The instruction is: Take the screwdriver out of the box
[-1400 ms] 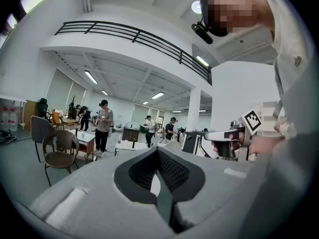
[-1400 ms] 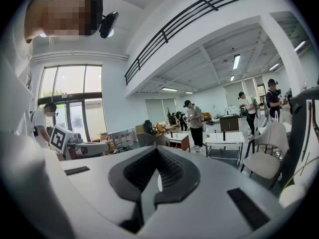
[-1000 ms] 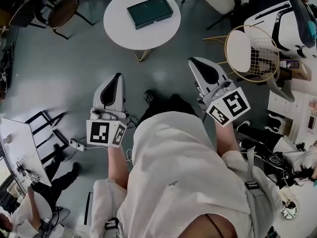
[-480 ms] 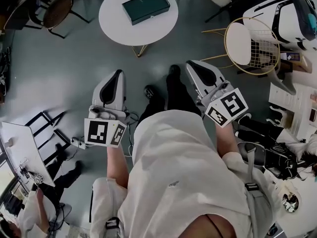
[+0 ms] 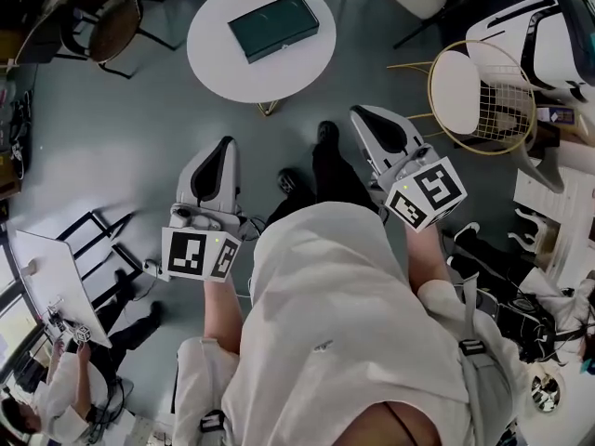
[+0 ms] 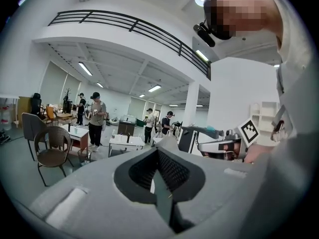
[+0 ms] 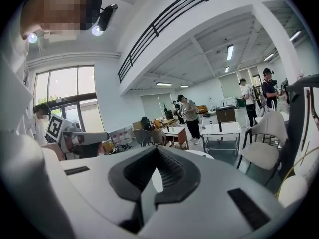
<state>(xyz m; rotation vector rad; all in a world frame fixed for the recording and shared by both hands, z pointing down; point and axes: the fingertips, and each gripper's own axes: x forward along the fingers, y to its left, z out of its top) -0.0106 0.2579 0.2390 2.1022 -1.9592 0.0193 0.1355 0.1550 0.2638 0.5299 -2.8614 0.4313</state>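
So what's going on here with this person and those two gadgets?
A person stands holding a grey two-jaw tool in each hand. The left gripper and the right gripper are both shut and empty. Ahead, a dark green rectangular box lies closed on a round white table. Neither gripper touches the box, so opening it has not begun.

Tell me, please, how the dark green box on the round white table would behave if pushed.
The box looks flat and straight-edged, lying on its broad face, so it is probably stiff and would slide rather than tip or roll. The table top looks smooth, so it may skid easily.
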